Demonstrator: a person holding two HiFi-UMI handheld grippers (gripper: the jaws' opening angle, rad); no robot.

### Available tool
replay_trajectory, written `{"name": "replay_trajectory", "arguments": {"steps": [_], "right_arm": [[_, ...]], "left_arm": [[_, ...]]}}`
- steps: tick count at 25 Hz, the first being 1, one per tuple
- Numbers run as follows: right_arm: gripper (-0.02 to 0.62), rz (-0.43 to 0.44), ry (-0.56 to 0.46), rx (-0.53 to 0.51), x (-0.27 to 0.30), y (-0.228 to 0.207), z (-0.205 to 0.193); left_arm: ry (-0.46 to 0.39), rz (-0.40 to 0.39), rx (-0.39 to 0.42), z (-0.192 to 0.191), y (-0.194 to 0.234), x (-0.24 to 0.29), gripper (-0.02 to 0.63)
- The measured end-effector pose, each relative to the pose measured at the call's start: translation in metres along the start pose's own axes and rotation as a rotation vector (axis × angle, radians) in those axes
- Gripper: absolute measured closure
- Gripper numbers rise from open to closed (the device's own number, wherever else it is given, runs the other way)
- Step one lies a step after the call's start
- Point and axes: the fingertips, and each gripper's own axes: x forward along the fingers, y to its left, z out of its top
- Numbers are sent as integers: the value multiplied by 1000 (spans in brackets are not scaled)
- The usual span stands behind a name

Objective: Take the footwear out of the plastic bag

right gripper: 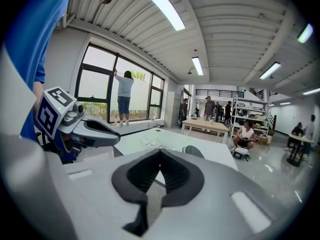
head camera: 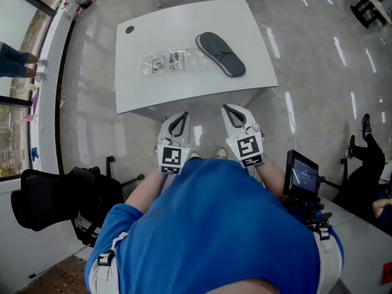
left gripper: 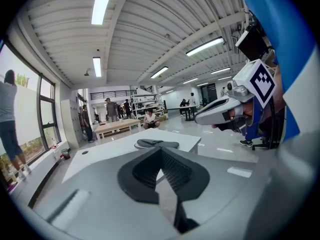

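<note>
The slipper [head camera: 220, 54] lies bare on the surface [head camera: 184, 23] beside the clear bag [head camera: 168, 62], while the left hand-held gripper [head camera: 180, 118] and right hand-held gripper [head camera: 231, 112], both pressed together on nothing, hang short of the surface's near edge, the job apparently done

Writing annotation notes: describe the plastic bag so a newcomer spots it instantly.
Find the white table on the glossy floor. Near its middle, left of the dark slipper in the head view, lies the plastic bag. It is clear, crumpled and black-printed; the slipper is solid dark grey.
</note>
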Motion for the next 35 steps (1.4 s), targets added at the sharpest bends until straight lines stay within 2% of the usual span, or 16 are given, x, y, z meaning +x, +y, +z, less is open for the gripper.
{"name": "replay_trajectory", "arguments": {"steps": [12, 35], "right_arm": [[592, -9, -10, 24, 9, 39, 24], [592, -32, -14, 18, 16, 35, 30]], "left_arm": [[-20, 7, -67, -4, 29, -25, 600], [-39, -13, -72, 2, 29, -21, 600]]}}
